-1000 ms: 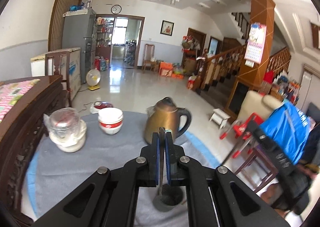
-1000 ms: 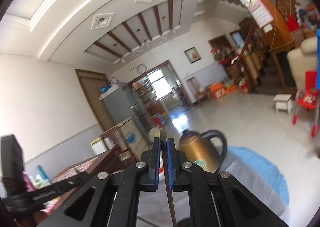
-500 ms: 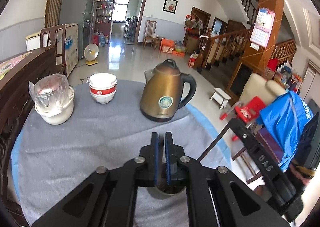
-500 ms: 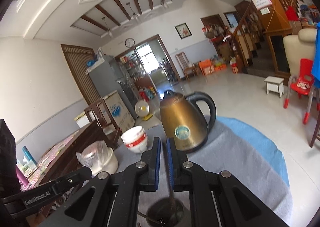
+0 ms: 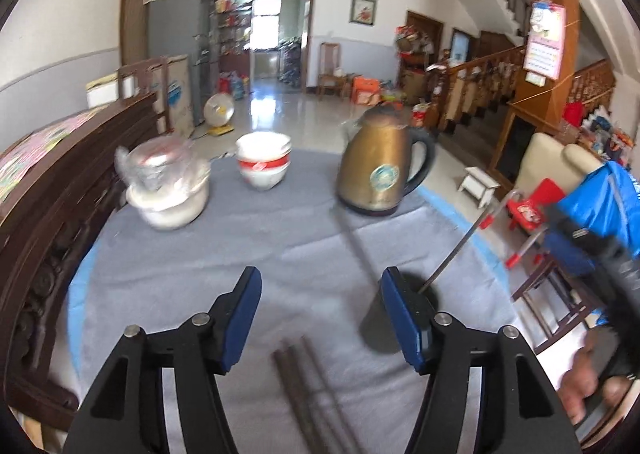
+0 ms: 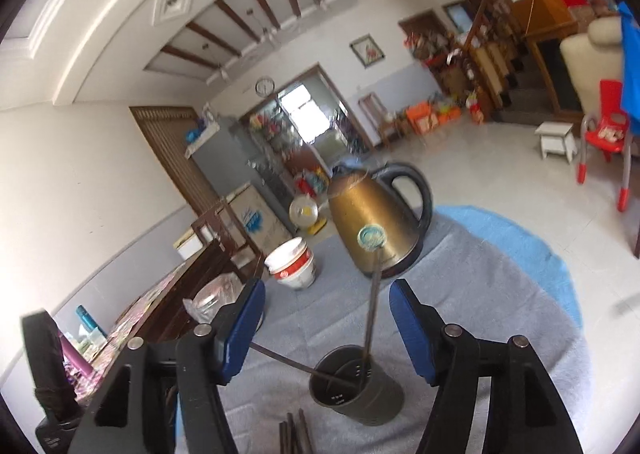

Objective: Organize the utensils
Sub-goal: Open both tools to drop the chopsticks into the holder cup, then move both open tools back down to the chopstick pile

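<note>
Left gripper: jaws wide apart, nothing between them; it hangs over the near part of the table, above the loose chopsticks.
Right gripper: jaws also wide apart and holding nothing; it looks down on the holder.
Holder: a dark perforated cup, upright on the grey cloth, toward the near right edge of the table; in the left view it is half hidden behind the right finger.
Chopsticks in holder: two dark sticks stand inside it; one nearly upright, one leaning far to the left over the rim.
Loose chopsticks: several dark sticks lie flat at the near edge, just beside the holder; blurred, so I cannot count them.
Other things: kettle, stacked bowls and a covered bowl along the far edge, well apart from the work.
Step in hand: I judge that two sticks are placed and both grippers are free.
Next move: probably lower one gripper to the loose sticks, close on one only near its end, lift it and aim it into the cup; the flat sticks lie close together, so taking a single one needs care.
</note>
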